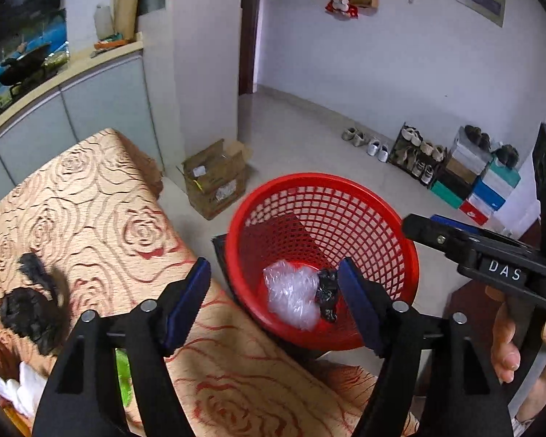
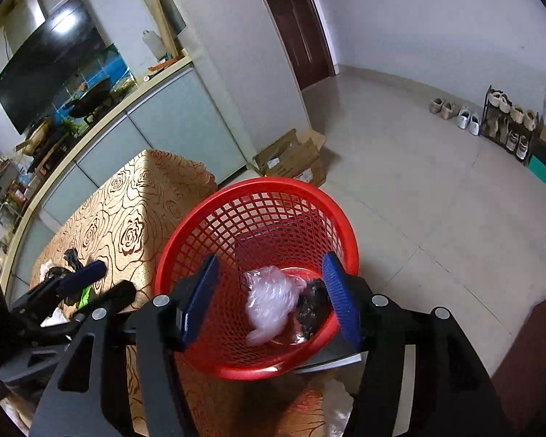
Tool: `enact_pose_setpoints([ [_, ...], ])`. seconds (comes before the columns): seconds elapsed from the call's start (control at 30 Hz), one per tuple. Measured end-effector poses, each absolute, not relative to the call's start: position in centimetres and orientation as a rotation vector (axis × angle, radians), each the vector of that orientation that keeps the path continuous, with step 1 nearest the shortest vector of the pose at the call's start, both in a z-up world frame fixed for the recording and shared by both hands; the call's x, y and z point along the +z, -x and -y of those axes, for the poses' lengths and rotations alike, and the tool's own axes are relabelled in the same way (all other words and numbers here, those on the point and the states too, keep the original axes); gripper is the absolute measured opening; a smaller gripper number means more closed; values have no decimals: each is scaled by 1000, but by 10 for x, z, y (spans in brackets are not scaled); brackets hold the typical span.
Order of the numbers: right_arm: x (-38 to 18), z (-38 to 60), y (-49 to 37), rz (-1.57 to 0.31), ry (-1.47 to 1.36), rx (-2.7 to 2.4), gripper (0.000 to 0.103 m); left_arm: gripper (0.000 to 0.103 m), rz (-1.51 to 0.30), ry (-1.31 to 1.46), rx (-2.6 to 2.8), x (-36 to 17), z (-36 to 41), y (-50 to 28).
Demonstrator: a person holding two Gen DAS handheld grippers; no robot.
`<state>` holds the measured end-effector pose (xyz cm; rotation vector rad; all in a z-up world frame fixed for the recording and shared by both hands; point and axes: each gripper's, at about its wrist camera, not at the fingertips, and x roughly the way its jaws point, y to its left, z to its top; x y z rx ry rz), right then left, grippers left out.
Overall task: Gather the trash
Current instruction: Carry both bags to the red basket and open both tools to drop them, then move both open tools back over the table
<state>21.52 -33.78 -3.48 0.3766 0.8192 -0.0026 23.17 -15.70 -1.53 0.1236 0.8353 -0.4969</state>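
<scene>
Beside the table's point(image 1: 102, 196) near corner, on a dark stand, sits red mesh basket point(image 1: 309, 185) — round, lattice walls, solid rim, tilted w/ mouth toward both cams.

Items in basket, at bottom:
- clear crumpled plastic wad point(image 1: 292, 293), whitish, glossy, bag- or wrap-like; biggest piece.
- black crumpled scrap point(image 1: 327, 293), small, dull, touching the clear wad's right side. Right-wrist view blurs both.

Items on table, far-left edge as left cam sees it:
- black crumpled trash point(image 1: 29, 309), dark, ragged, blurred; lies on rose-pattern tan/red cloth.
- white piece point(image 1: 22, 386) and green scrap point(image 1: 122, 371) near cloth's lower-left edge, partly hidden behind gripper frame; kind can't tell.

Grippers:
- left gripper point(image 1: 275, 307): blue pads spread wide, nothing btwn them, nothing held; aimed down over basket's table-side rim and the table edge.
- right gripper point(image 2: 271, 298): blue pads parted approx. as wide as basket floor, empty; poised above basket mouth, the two wads visible btwn pads but down in the basket, not touched. A hand point(image 1: 506, 342) grips its handle at right edge of left-cam view.

Surrounds: cardboard box point(image 1: 216, 178) on floor past table's far corner; shoe rack point(image 1: 418, 156) and stacked shoeboxes along far wall; TV point(image 2: 47, 62) above long cabinet.
</scene>
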Motion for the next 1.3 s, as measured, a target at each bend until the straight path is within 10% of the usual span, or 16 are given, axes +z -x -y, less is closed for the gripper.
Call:
enact_pose_setpoints([
  [0.67, 22, 260, -144, -599, -121, 14, 76, 81, -665, -101, -343, 40, 77, -157],
  [1.3, 33, 167, -136, -643, -19, 181, 77, 86, -622, 27, 75, 65, -151, -73],
])
